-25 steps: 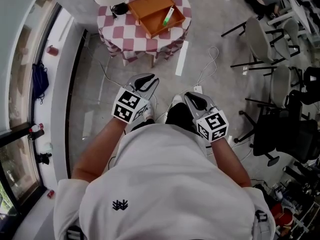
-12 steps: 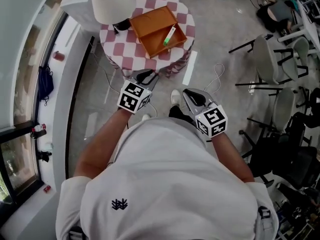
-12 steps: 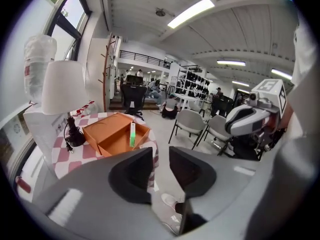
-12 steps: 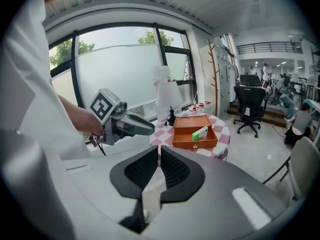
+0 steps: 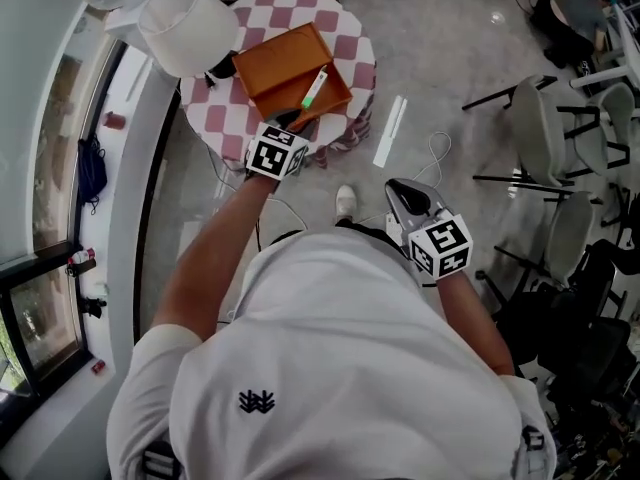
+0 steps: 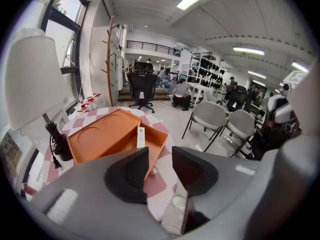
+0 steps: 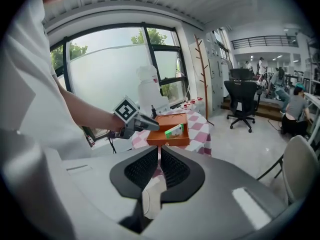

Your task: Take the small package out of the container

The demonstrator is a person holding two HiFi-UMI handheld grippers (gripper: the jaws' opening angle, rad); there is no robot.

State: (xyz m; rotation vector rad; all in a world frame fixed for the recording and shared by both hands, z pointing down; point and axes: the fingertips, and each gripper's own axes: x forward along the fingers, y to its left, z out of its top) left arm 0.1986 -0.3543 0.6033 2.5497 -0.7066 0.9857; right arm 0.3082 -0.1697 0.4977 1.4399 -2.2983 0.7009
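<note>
A: Package (image 5: pixel 314 90)?
B: Green and white, inside the container (image 5: pixel 280 58), by a side wall. Container on the checked table (image 5: pixel 355 53).
A: Grippers?
B: Left gripper (image 5: pixel 287 121): at the container's near edge, jaws opening, nothing between them. Right gripper (image 5: pixel 402 193): well back over the floor, jaws almost together, empty.

One container (image 5: pixel 278 60), one package (image 5: pixel 314 89), one table (image 5: pixel 356 50), one lamp (image 5: pixel 188 28).
</note>
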